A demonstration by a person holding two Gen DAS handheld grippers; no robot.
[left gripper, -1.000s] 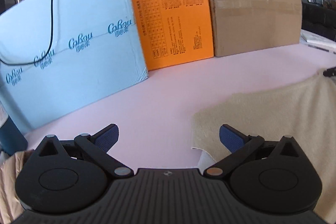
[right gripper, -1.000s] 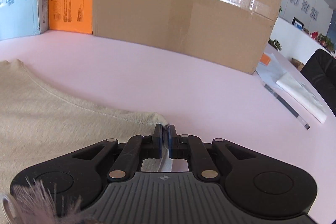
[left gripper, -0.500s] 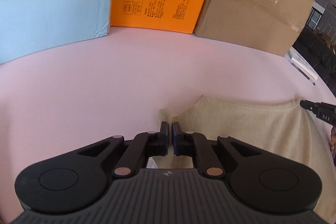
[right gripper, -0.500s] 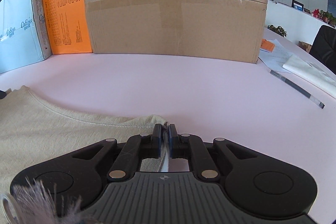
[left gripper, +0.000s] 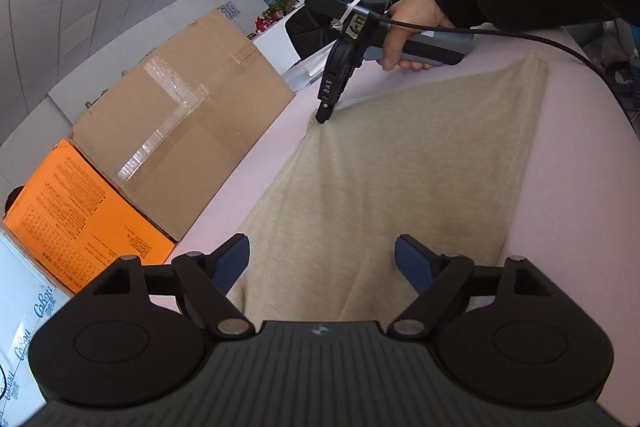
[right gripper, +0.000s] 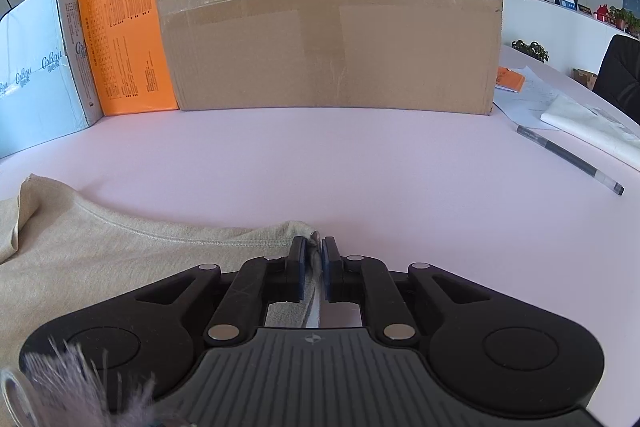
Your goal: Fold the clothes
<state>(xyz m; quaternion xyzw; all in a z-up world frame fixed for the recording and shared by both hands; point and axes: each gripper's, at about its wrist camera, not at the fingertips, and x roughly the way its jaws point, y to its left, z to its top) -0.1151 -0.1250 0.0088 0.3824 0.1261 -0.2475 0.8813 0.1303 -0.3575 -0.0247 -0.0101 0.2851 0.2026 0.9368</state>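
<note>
A beige garment [left gripper: 400, 167] lies flat on the pink table [right gripper: 360, 155]. My left gripper [left gripper: 320, 243] hovers over its near end with its jaws opening wide; the cloth lies beneath them and the pads touch nothing. Farther along the same view, a person's hand [left gripper: 408, 23] holds my right gripper [left gripper: 322, 119], whose tip pinches the garment's far corner. In the right wrist view my right gripper [right gripper: 313, 247] has a thin fold of the garment [right gripper: 100, 247] between its blue pads, and its jaws are opening slightly.
A big taped cardboard box [right gripper: 328, 27], an orange box [right gripper: 120, 39] and a light blue box [right gripper: 36, 67] stand in a row along the back of the table. A pen [right gripper: 568, 159] and papers [right gripper: 592, 127] lie at the right.
My left gripper shut on a corner of the garment, then swung and rolled to face the right gripper and now stands open. The right gripper stayed on its corner.
</note>
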